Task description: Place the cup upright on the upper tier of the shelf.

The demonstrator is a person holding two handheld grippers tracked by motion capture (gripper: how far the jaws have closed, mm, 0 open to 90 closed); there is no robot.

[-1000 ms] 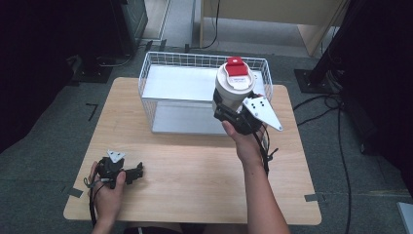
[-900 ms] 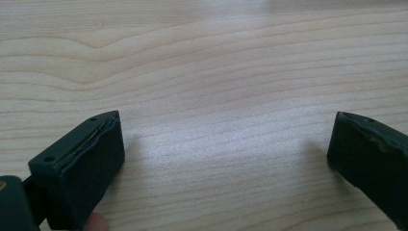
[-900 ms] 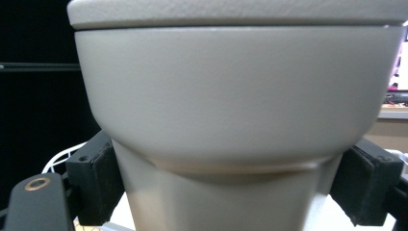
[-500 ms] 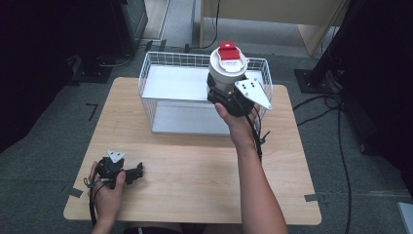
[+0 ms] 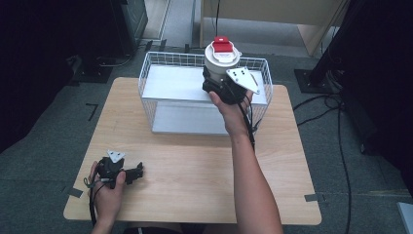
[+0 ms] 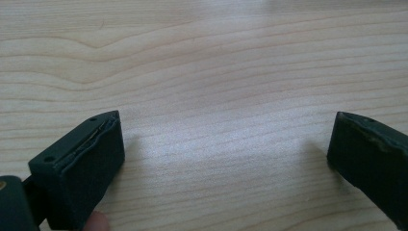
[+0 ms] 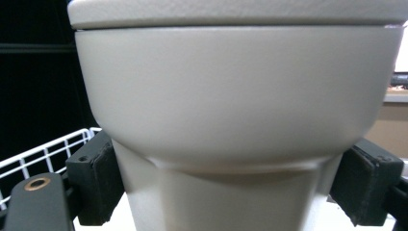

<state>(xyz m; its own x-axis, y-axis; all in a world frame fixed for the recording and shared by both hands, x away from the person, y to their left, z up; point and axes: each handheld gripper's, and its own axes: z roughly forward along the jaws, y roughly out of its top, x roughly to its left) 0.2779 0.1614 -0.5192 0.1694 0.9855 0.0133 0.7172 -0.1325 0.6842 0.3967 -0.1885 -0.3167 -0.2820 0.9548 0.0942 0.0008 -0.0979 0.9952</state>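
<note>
Two hand-held grippers on the go: your right hand-held gripper [image 5: 220, 83] is clamped on the narrow lower body of a cream tumbler [image 5: 221, 59] with a red lid tab (upright, as far as the high view shows). Its two black pads [image 7: 98, 178] press the cup from either side, just under the wide upper part. You're holding it up over the white wire basket [image 5: 160, 66] at the far side of the worktop [image 5: 195, 165]. Your left hand-held gripper [image 5: 134, 172] sits low on the worktop near its front corner, jaws spread wide with bare wood between them, well apart from the cup.
</note>
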